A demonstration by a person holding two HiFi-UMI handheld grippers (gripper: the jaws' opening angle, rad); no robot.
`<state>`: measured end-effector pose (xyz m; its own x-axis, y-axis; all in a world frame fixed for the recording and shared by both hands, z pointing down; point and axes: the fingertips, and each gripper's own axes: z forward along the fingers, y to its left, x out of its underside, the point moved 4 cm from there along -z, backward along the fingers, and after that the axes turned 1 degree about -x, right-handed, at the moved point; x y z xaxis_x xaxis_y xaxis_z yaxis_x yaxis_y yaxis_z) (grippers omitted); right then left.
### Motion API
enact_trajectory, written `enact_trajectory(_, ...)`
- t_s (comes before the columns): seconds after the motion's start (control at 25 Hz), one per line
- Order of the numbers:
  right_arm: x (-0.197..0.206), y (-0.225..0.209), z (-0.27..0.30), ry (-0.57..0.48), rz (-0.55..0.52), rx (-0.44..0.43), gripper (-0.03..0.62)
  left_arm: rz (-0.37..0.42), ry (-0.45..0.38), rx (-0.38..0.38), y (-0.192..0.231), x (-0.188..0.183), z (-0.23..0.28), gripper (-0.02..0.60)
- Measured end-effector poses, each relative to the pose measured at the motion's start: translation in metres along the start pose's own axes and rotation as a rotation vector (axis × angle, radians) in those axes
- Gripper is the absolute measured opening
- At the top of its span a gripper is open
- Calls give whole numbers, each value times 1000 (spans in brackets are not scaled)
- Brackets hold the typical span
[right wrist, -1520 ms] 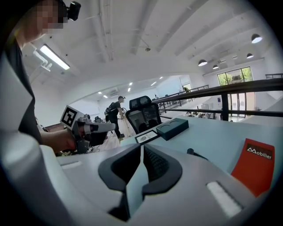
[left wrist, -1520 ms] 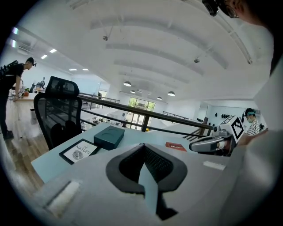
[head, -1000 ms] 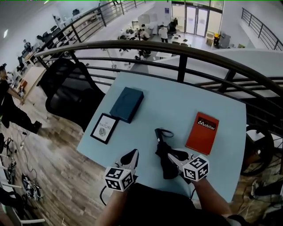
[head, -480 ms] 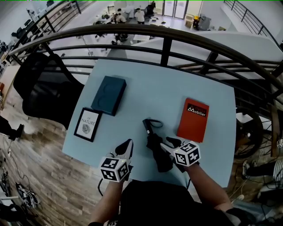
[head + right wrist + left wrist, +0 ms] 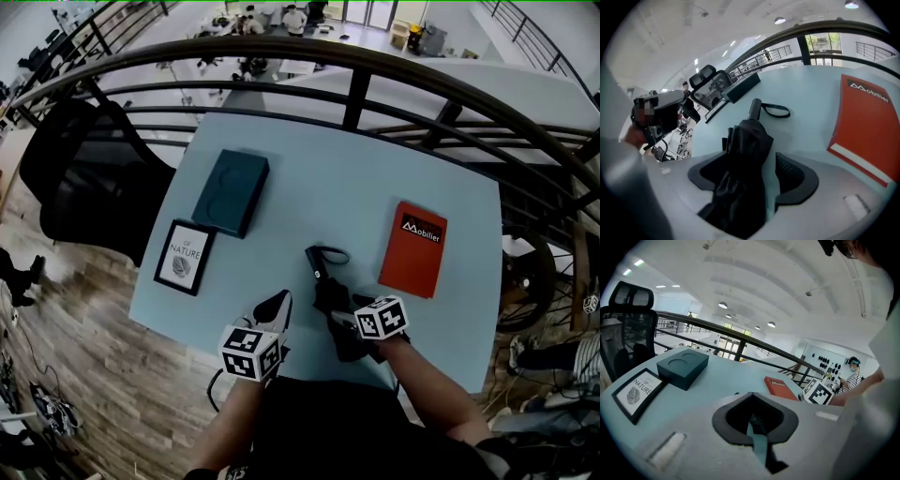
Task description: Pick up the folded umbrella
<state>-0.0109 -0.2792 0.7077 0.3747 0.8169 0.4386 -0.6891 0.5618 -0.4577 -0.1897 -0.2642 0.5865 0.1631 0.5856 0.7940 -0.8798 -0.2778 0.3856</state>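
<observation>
The folded black umbrella [image 5: 330,298] lies on the light blue table [image 5: 309,178], its handle and wrist strap [image 5: 323,255] pointing away from me. My right gripper [image 5: 341,317] is tipped down over the bundle's near end, its jaws just opened wide. In the right gripper view the umbrella [image 5: 747,150] runs between the jaws of the right gripper [image 5: 752,174]; a strip of table shows between the fabric and the right pad [image 5: 794,173]. My left gripper [image 5: 278,306] hovers left of the umbrella, its jaws together on nothing, also seen in the left gripper view [image 5: 757,420].
A red book [image 5: 413,249] lies right of the umbrella. A dark teal box [image 5: 231,192] and a framed print [image 5: 185,256] sit at the left. A curved black railing [image 5: 356,64] borders the table's far side, with a black office chair [image 5: 84,178] at the left.
The right gripper came down over the umbrella's near end and its jaws spread around the bundle. The left gripper sank a little beside it.
</observation>
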Motion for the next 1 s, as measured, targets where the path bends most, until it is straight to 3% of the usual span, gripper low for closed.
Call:
enact_trajectory(0.12, 1, 0, 11, 64, 38, 2, 379, -6, 5, -3, 3, 2, -3, 5)
enact_trajectory(0.44, 13, 13, 22, 159, 21, -24, 390, -30, 0, -16, 11, 8, -14, 5)
enact_trajectory(0.68, 12, 18, 32, 198, -73, 80, 380, -40, -5, -15, 20, 12, -24, 5)
enact_trajectory(0.8, 12, 15, 35, 233, -126, 137, 322, -41, -7, -7, 24, 14, -28, 5)
enact_trajectory(1.0, 14, 22, 39, 275, -190, 226, 331, -49, -13, 7, 31, 13, -38, 5)
